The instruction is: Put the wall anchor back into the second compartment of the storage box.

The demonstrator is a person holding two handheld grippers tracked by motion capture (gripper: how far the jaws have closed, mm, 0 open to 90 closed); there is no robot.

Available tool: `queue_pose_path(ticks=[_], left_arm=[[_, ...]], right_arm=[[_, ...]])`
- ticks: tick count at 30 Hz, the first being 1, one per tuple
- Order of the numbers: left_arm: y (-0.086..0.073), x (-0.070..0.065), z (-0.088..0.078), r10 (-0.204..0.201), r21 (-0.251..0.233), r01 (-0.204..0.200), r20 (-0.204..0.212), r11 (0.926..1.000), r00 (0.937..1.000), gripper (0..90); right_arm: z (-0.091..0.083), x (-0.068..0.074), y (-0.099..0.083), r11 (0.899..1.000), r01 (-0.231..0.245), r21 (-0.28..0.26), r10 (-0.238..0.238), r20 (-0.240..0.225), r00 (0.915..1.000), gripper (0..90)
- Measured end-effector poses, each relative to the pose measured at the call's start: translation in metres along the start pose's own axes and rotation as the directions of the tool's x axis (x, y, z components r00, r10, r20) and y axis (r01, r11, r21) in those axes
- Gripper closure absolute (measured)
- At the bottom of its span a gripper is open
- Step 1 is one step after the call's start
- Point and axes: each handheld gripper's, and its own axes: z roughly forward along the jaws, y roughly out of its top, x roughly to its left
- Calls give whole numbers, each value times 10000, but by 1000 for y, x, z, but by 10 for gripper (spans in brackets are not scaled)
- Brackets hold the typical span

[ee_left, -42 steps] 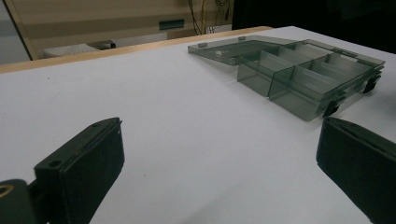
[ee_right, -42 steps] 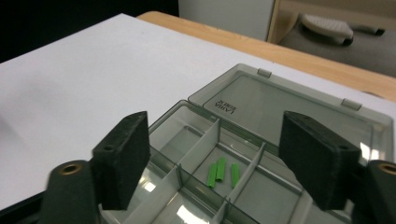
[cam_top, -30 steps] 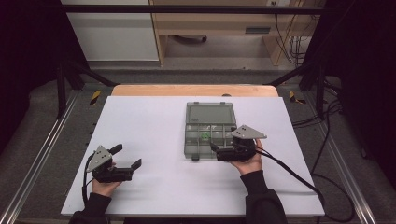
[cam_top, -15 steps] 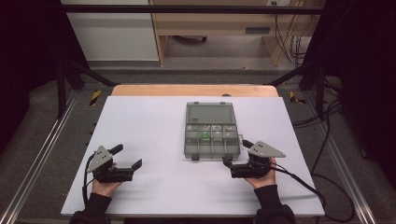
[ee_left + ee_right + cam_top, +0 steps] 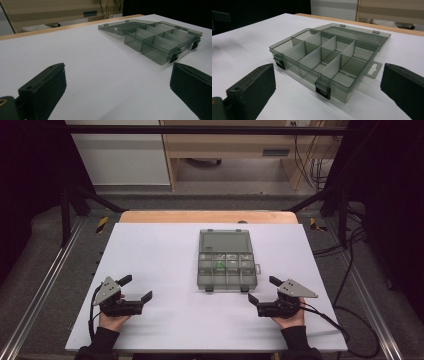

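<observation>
Now your right tool (image 5: 264, 296) rests on the white tabletop (image 5: 160, 250) just beside the near right corner of the smoky compartment box (image 5: 226, 260), its jaws spread wide and holding nothing. Your left tool (image 5: 134, 291) lies well apart from the box, off its near left side, jaws likewise wide open and empty. The box sits in the middle of the tabletop with its lid (image 5: 225, 241) folded flat behind it and a small green piece (image 5: 219, 266) in one compartment.
</observation>
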Motion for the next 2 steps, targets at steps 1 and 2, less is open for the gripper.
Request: queue_pose_path(ticks=[1,2], left_arm=[[0,0,0,2,-17,-2,-1,10000,10000,2],[0,0,0,11,-5,-11,-4,10000,10000,2]], right_arm=[[-1,-1,-1,10000,-30,-1,30,25,10000,4],[-1,-2,-1,10000,-62,22,62,69,10000,4]])
